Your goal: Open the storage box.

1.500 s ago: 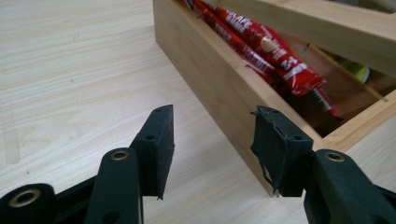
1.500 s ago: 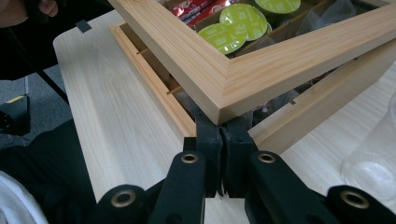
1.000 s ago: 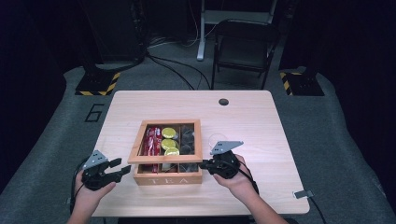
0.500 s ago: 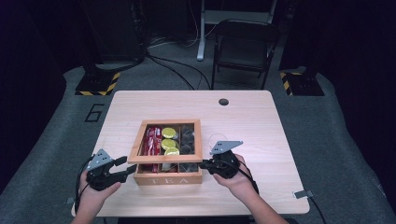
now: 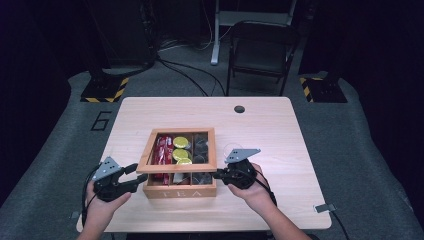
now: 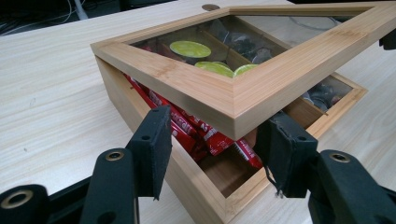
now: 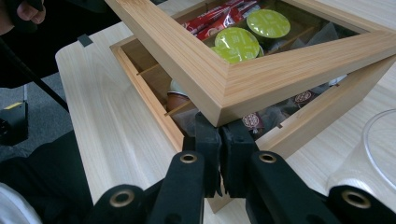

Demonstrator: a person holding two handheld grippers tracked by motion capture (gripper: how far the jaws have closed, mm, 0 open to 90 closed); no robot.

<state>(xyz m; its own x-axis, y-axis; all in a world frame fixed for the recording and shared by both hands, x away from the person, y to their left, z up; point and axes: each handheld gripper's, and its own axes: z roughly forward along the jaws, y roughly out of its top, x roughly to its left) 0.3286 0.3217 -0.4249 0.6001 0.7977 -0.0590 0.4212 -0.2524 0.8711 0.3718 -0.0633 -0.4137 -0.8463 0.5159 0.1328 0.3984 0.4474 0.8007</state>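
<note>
1. Work in hand: opening a wooden tea box (image 5: pixel 180 190) that sits near the front-middle of the table (image 5: pixel 280 130) – its glass-paned lid (image 5: pixel 179 149) is raised off the box at the near edge, so it sits tilted, near side up.

2. Right gripper (image 5: pixel 218 174) is at the lid's near-right corner. In the right gripper view its jaws are pressed together with nothing between them, tips tucked under the lid corner (image 7: pixel 219 114) – used as a wedge/prop, not a clamp. That looks to be why the lid stays up on that side.

3. Left gripper (image 5: pixel 141 178) is at the near-left corner. In the left gripper view its pads (image 6: pixel 156 144) stand apart on either side of the lid corner (image 6: pixel 236 116), not pressing on the wood – jaws part-open and just now closing a little. Judged purpose: steady or help lift the left side so the lid rises evenly, w/o twisting.

4. Contents seen thru the gap & glass: red sachets (image 6: pixel 196 130) in the left compartment, green-topped capsules (image 7: pixel 254 32) in the middle, dark packets (image 7: pixel 299 100) on the right. Box base stays flat on the table.

5. A clear plastic cup (image 7: pixel 378 154) stands just right of the box, near the right hand (image 5: pixel 252 187) – probably waiting for an item from the box, tho that's a guess.
</note>
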